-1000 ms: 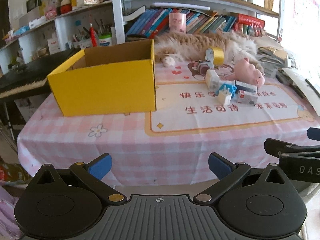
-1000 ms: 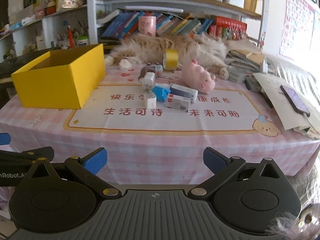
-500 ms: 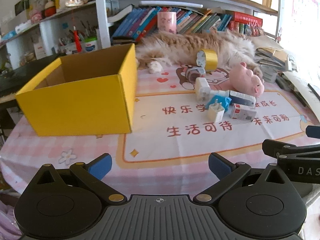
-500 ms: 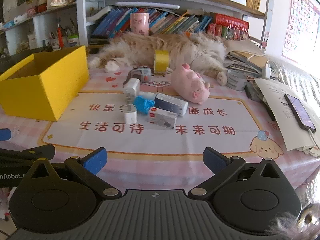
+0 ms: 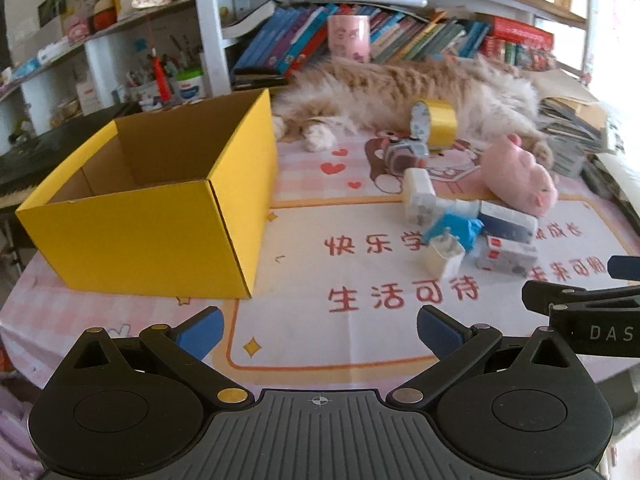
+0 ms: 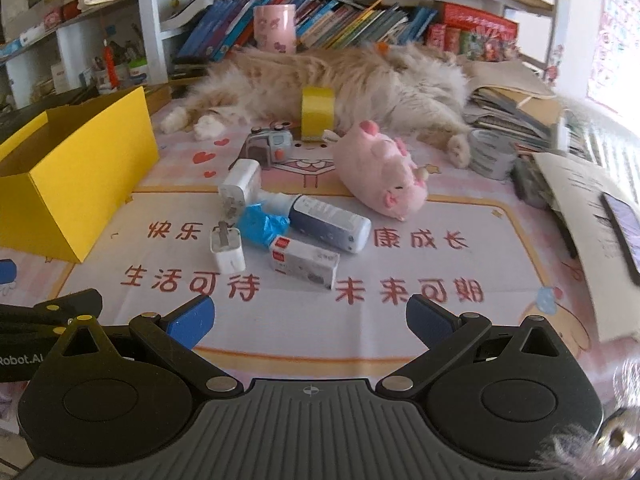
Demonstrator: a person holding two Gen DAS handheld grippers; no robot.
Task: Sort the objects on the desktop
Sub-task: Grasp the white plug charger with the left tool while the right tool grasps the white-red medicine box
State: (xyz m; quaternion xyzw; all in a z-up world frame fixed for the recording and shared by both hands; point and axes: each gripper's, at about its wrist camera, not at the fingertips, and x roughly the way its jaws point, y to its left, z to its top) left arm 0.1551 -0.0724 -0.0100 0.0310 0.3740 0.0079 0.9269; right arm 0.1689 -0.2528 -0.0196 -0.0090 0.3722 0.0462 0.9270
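Both the left gripper (image 5: 318, 330) and the right gripper (image 6: 308, 318) hover spread wide and empty above the near tablecloth (image 6: 360, 320) — the clutter, small white charger (image 6: 227, 249) included, lies ahead beside the yellow box (image 5: 160, 216).

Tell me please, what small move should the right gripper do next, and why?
Probably ease the right gripper forward toward the small white box with the red label. Its jaws stand open and empty, that box lies nearest in front of it, and the yellow box waits open to the left.
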